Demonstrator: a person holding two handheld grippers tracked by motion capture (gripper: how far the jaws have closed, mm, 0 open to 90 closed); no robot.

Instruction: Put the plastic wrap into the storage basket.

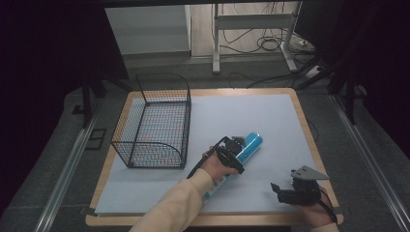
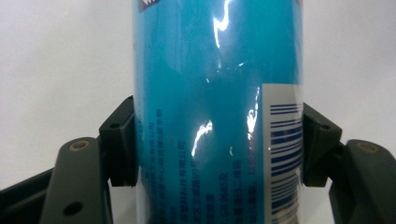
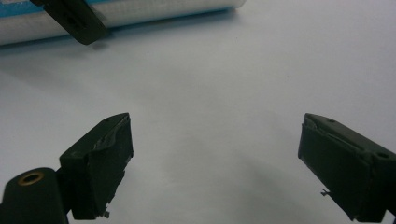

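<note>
Overhead forward-down, two close tool views

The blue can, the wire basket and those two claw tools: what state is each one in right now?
Blue spray can: lying on its side on the white sheet, clamped.
Left gripper: shut on the can's body.
Right gripper: open, holding nothing, over the sheet.
Black wire basket: upright, nothing inside.

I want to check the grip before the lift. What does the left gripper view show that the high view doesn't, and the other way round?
Left gripper view alone: both pads press the sides of the blue tube, plus its barcode and small print.
High view alone: the wire basket left of the tube, the right gripper resting apart near the table's front edge, and the tube's full length lying on the white mat.
Both: the left gripper closed on the tube.
</note>
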